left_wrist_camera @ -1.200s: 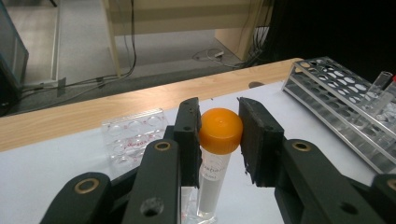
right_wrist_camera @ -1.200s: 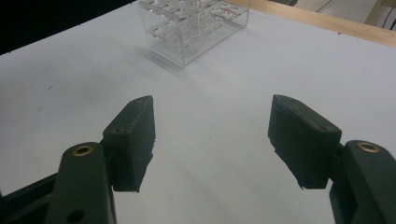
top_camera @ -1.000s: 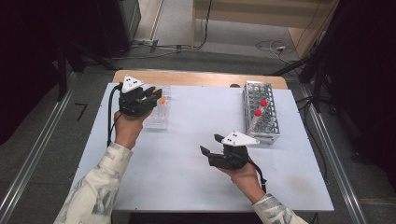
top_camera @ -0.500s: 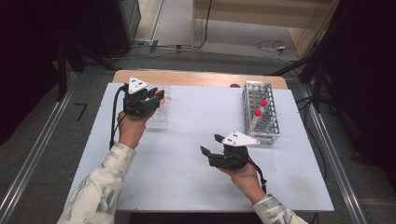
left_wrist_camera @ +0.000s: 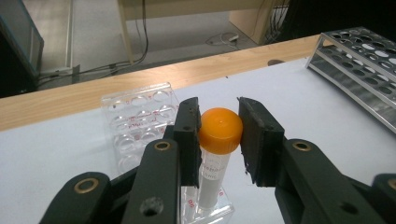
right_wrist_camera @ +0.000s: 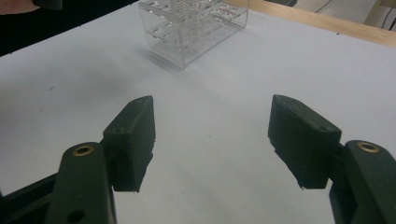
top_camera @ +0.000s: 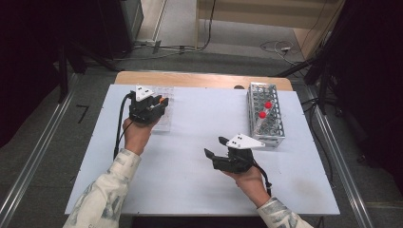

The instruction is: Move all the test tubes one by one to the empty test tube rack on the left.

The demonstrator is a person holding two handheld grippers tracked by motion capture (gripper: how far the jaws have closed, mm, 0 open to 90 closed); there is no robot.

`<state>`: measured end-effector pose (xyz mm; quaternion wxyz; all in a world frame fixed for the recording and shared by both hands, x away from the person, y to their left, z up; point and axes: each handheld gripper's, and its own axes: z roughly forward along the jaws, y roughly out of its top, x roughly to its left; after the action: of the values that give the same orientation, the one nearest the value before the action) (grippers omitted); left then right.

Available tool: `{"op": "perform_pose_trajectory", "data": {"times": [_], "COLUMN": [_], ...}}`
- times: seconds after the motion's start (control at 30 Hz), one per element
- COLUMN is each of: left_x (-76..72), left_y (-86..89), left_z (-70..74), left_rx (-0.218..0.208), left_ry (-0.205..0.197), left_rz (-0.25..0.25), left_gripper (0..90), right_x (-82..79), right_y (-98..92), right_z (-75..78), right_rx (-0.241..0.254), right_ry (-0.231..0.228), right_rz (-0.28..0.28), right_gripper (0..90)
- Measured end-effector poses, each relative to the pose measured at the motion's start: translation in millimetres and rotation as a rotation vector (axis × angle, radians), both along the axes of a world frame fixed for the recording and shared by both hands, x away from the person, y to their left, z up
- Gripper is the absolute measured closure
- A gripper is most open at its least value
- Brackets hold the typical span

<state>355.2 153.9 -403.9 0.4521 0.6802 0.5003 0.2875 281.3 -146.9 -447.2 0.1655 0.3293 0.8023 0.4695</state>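
One orange-capped tube [left_wrist_camera: 219, 140] sits clamped between the left hand-held gripper [left_wrist_camera: 219, 135] jaws — over the clear rack [left_wrist_camera: 140, 126] (right hand-held gripper [right_wrist_camera: 212, 140] gapes).

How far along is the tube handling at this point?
Done: two red-capped tubes stand in the metal rack. In hand: the left hand-held gripper grips an orange-capped tube at the clear rack. Left: finishing that tube's move; the right hand-held gripper waits open.

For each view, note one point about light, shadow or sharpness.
High view: white table evenly lit, surroundings dark. Left gripper view: orange-capped tube sharp, near fingers soft, metal rack slightly blurred. Right gripper view: clear rack casts a faint shadow.
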Motion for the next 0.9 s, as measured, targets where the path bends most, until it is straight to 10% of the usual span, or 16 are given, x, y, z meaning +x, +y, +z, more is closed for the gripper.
{"op": "perform_pose_trajectory", "data": {"times": [0.9], "left_x": [-10.5], "left_y": [1.7], "left_z": [-5.7], "left_rx": [-0.034], "left_ry": [0.01], "left_rz": [0.013], "left_gripper": [51.8], "right_x": [1.3], "right_y": [-2.2], "right_z": [-0.2], "right_rx": [0.0], "right_ry": [0.004], "right_rz": [-0.009], "right_gripper": [30.6]}}
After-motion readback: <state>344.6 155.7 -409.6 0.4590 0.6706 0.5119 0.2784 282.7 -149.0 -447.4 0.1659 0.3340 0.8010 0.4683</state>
